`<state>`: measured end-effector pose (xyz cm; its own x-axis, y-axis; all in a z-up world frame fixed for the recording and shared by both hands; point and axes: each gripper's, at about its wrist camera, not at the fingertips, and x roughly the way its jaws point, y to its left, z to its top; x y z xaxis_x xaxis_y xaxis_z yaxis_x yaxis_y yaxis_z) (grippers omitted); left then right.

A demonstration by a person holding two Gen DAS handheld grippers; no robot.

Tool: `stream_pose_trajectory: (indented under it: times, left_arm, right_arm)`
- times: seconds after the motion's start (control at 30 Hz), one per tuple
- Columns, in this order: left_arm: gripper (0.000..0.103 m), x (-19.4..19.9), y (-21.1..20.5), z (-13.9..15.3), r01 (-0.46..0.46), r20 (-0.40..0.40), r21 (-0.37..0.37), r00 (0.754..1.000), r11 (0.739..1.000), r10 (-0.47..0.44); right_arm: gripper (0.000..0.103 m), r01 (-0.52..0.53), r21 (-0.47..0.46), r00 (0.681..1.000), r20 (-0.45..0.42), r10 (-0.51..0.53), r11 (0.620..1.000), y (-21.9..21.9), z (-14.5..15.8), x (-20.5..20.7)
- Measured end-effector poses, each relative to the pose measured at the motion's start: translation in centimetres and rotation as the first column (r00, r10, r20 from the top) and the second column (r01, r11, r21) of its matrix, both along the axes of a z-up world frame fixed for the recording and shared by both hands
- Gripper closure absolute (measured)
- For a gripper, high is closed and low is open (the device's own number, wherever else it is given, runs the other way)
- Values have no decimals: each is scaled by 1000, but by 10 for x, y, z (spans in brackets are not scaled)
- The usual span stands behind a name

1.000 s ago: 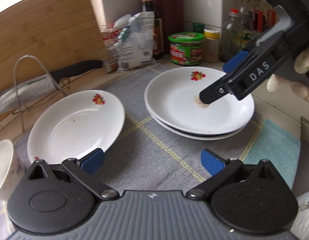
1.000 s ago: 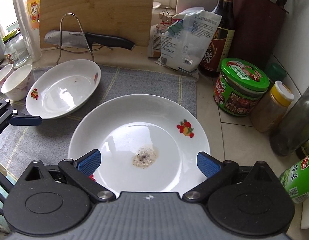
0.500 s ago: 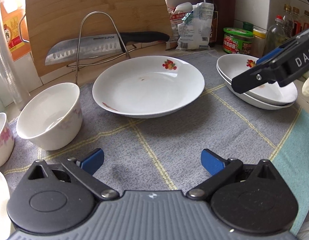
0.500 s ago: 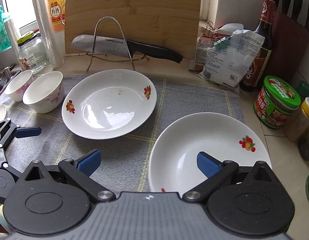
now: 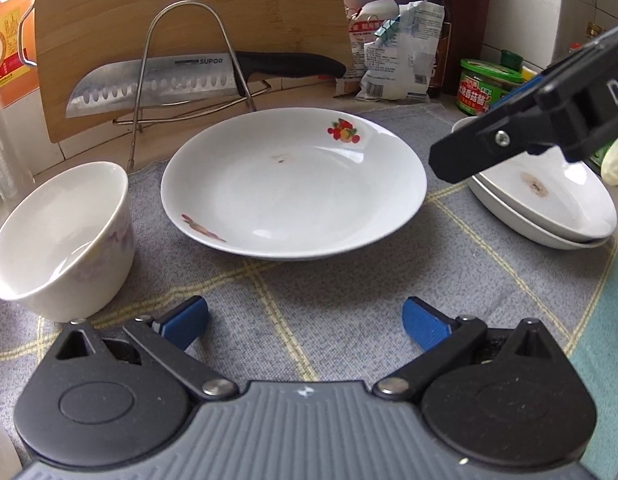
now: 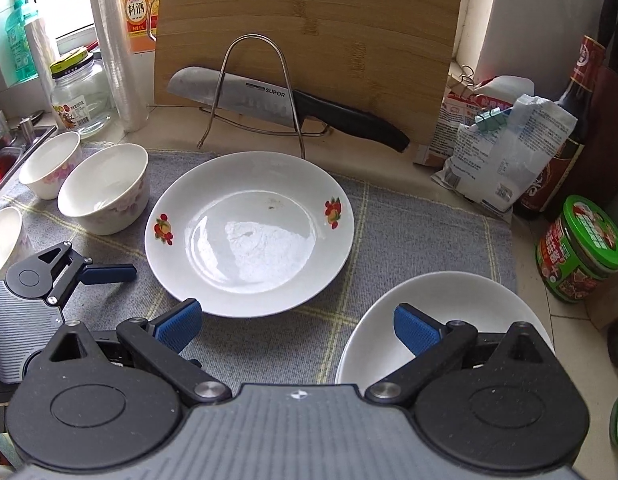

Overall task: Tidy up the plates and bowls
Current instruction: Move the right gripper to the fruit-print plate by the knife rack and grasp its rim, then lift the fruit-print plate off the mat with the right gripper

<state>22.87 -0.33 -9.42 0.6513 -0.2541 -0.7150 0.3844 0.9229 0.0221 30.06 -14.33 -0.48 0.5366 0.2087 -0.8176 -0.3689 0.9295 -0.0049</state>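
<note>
A single white plate point(image 5: 293, 192) point(image 6: 249, 236) with fruit prints lies flat on the grey cloth, straight ahead of both grippers. At the right, two plates sit stacked point(image 5: 549, 204) point(image 6: 449, 312), the top one with a brown food smear. White bowls point(image 5: 61, 232) point(image 6: 105, 188) stand to the left of the single plate. My left gripper point(image 5: 305, 320) is open and empty, a little short of the plate's near rim. My right gripper point(image 6: 297, 324) is open and empty too, between the single plate and the stack. One of its fingers point(image 5: 509, 140) hangs over the stack in the left wrist view.
A knife point(image 6: 269, 100) rests on a wire rack point(image 6: 253, 92) in front of an upright wooden board point(image 6: 309, 20). Bags point(image 6: 501, 152), a dark bottle point(image 6: 565, 136), a green-lidded jar point(image 6: 581, 248) crowd the right. A glass jar point(image 6: 81, 92) stands at the left back, beside a sink edge.
The right gripper drew back from the stacked plates and swung left toward the single plate. The left gripper turned left, bringing the single plate and the bowl to the centre of its view.
</note>
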Motion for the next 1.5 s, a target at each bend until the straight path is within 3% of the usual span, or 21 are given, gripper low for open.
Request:
stream_pose_trajectory:
  times: [0.3, 0.6, 0.93, 1.5]
  left_arm:
    - [0, 19, -11, -2, -57, 13, -6, 998, 998, 57]
    - [0, 19, -12, -2, -87, 14, -6, 996, 996, 87]
    - [0, 17, -10, -2, -74, 27, -12, 997, 997, 74]
    - [0, 19, -9, -4, -42, 36, -14, 998, 999, 43]
  right_arm:
    - [0, -160, 47, 985, -61, 163, 986, -8, -15, 67]
    - [0, -292, 133, 935, -170, 312, 947, -2, -38, 127]
    - [0, -326, 182, 900, -242, 363, 928, 4, -57, 145]
    - [0, -365, 268, 858, -274, 434, 891, 13, -61, 168]
